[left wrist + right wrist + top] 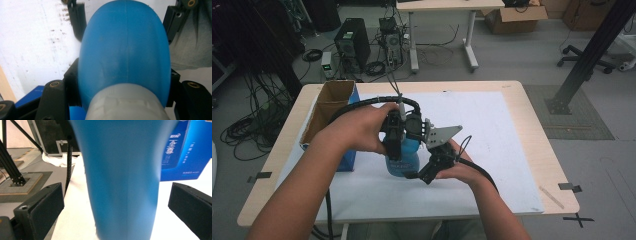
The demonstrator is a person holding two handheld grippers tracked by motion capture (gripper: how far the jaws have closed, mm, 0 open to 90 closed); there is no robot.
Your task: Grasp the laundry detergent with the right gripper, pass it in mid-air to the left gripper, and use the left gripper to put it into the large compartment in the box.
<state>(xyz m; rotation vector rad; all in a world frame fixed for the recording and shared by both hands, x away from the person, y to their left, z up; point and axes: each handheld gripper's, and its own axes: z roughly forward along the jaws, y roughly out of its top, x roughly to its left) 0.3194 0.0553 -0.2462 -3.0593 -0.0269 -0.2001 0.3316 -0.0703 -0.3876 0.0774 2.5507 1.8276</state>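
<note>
A person at a pale wooden table (532, 145) covered by a white sheet (492, 135) works a blue plastic bottle with a whitish neck (402, 157) between two hand-held tools. The left gripper (393, 137) comes down on the bottle from above, its black jaws clamped on either flank just under the neck, as the left gripper view makes plain (125, 82); that high hold looks meant to keep the bottle upright and steady over the sheet. The right gripper (427, 175) sits low at the bottle's right side, near the table's front edge, pointing in at the bottle's lower part. Its jaws stand wide apart, the blue body (122, 180) between the two pads but touching neither, so the left tool alone appears to carry the load; whether the base rests on the sheet cannot be told. The bottle stands near the middle of the sheet, slightly toward the front. Just beside it on the left, toward the table's left edge, is an open cardboard carton with blue printed sides (329, 107), its mouth upward, possibly the bottle's destination.
</note>
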